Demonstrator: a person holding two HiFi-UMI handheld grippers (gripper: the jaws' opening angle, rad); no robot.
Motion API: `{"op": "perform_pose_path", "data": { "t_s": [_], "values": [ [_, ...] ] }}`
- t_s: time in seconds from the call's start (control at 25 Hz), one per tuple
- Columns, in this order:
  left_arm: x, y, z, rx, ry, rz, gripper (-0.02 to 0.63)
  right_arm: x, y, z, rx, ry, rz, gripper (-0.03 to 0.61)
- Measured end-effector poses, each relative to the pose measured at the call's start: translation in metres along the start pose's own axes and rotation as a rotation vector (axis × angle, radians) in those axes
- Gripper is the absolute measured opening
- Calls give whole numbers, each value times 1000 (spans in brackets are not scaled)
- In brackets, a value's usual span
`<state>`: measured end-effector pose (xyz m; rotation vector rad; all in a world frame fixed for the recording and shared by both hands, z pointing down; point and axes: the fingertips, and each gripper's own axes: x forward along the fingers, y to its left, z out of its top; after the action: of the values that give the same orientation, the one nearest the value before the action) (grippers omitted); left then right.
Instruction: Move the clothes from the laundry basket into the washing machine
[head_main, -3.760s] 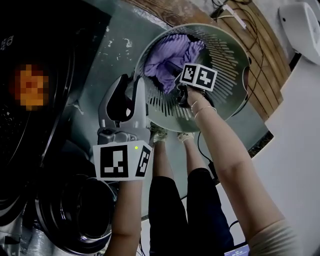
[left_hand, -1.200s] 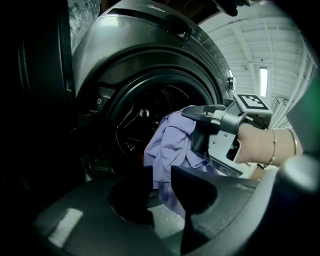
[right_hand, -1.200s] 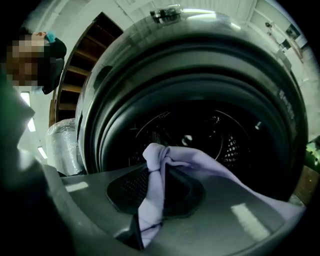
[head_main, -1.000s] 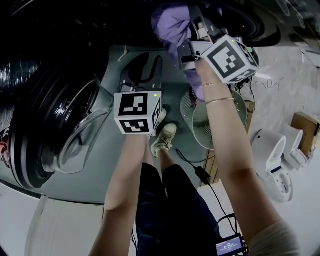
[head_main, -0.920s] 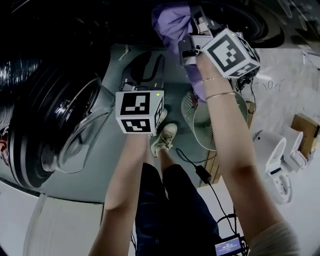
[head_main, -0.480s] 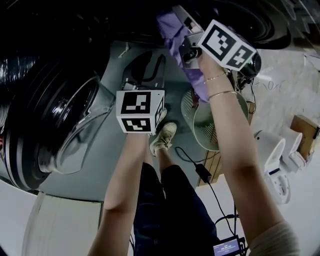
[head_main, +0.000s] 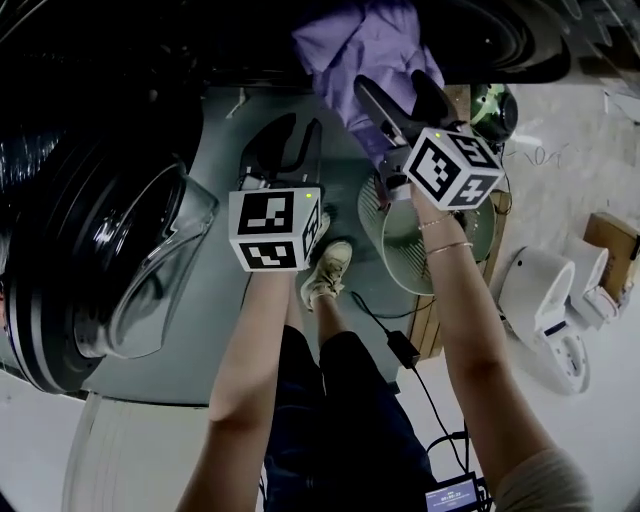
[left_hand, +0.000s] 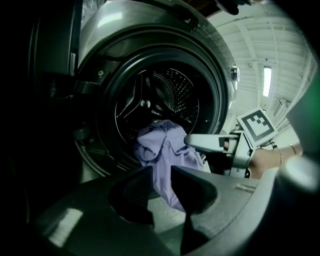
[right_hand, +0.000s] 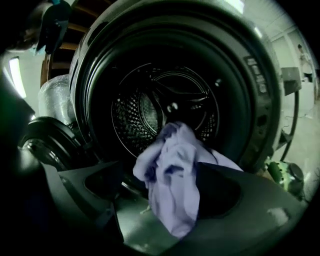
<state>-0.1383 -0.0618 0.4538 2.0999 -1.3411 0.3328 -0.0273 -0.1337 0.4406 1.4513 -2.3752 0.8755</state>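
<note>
Since the right claw (right_hand: 159, 165) just opened, purple cloth (right_hand: 172, 205) hangs between.

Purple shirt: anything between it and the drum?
Nothing visible. The door is swung aside and the drum mouth is open. The shirt lies across the lip, its lower part hanging outside. The right gripper's jaws have just opened; the shirt shows between them.

The garment (right_hand: 172, 182) is soft matt cloth, the drum (right_hand: 132, 120) shiny perforated metal, the door (head_main: 150, 265) glossy glass.
</note>
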Motion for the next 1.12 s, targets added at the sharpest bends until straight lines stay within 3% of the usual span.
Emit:
{"op": "perform_pose_path", "data": {
  "t_s": [0.36, 0.6, 0.64, 0.76, 0.84, 0.88, 1.12],
  "values": [
    [3, -25, -50, 0, 92, -47, 120, -66, -70, -109, -108, 271, -150, 497],
    [13, -33, -61, 22, 116, -87, 120, -60, -102, -147, -51, 346, -211, 500],
    [15, -34, -62, 23, 116, -92, 120, -59, -107, -150, -43, 358, -222, 459],
    [18, -38, -63, 15, 115, -101, 120, -61, -113, -157, -42, 385, -236, 230],
    [18, -39, -63, 15, 113, -105, 120, -61, -108, -156, -43, 377, -213, 140],
    [18, -39, -61, 16, 111, -106, 120, -61, -104, -154, -46, 371, -196, 44],
    [12, -34, -44, 18, 94, -97, 120, -55, -58, -108, -112, 251, -64, 41]
  ]
}}
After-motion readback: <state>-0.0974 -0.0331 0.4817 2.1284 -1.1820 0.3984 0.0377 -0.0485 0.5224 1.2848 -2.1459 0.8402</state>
